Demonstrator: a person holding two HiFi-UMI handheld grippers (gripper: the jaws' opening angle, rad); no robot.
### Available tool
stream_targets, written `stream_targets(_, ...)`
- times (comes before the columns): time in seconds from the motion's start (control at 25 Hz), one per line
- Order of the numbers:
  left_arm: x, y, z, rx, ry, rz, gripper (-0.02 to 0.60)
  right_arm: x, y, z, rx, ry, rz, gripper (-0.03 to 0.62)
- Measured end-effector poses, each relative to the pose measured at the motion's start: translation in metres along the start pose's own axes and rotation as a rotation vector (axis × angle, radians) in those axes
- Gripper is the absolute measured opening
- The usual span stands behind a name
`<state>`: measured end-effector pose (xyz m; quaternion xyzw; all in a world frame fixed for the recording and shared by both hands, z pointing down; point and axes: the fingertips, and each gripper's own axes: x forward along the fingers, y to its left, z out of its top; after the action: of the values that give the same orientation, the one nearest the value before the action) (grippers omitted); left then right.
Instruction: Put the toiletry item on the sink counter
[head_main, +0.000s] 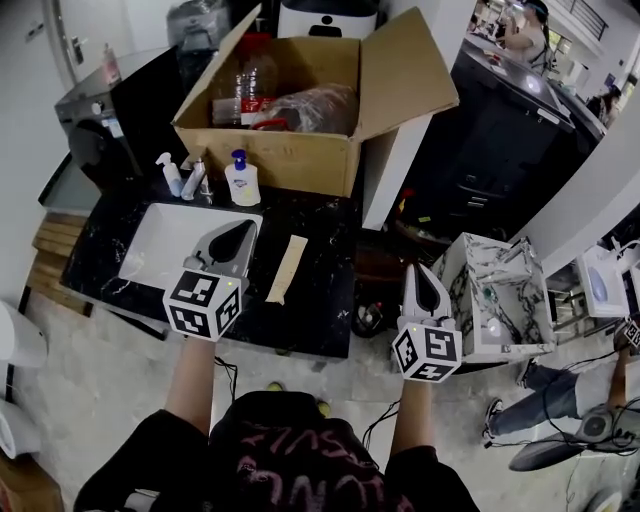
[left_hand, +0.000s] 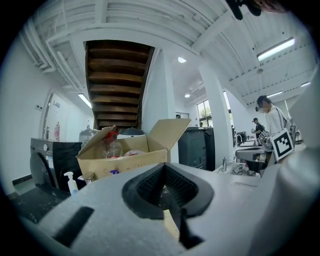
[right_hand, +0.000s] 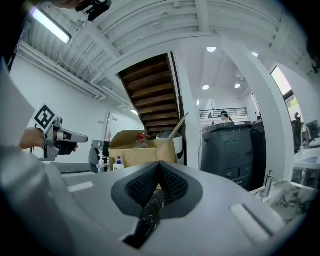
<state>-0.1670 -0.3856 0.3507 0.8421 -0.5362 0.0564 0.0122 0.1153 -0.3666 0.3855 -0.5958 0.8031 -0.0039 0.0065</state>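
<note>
A long flat beige tube (head_main: 287, 268) lies on the black marble sink counter (head_main: 320, 300), just right of the white basin (head_main: 160, 245). A blue-capped pump bottle (head_main: 242, 180) and a small white pump bottle (head_main: 170, 173) stand behind the basin beside the faucet (head_main: 193, 180). My left gripper (head_main: 248, 226) hangs over the basin's right rim, left of the tube, jaws shut and empty. My right gripper (head_main: 412, 270) hovers past the counter's right end, also shut and empty. In the gripper views the left gripper (left_hand: 162, 166) and right gripper (right_hand: 159, 165) point toward the cardboard box.
An open cardboard box (head_main: 290, 150) with plastic bottles fills the back of the counter. A marble-patterned box (head_main: 500, 290) stands to the right of my right gripper. A dark appliance (head_main: 95, 125) sits at the counter's left end. People stand in the background.
</note>
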Motion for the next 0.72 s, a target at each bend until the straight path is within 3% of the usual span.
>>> stream_targets(0.72,0.016,-0.001,-0.014,-0.009,0.019,0.005,0.0,0.012,-0.013,-0.006,-0.003,0.014,0.004,0.009)
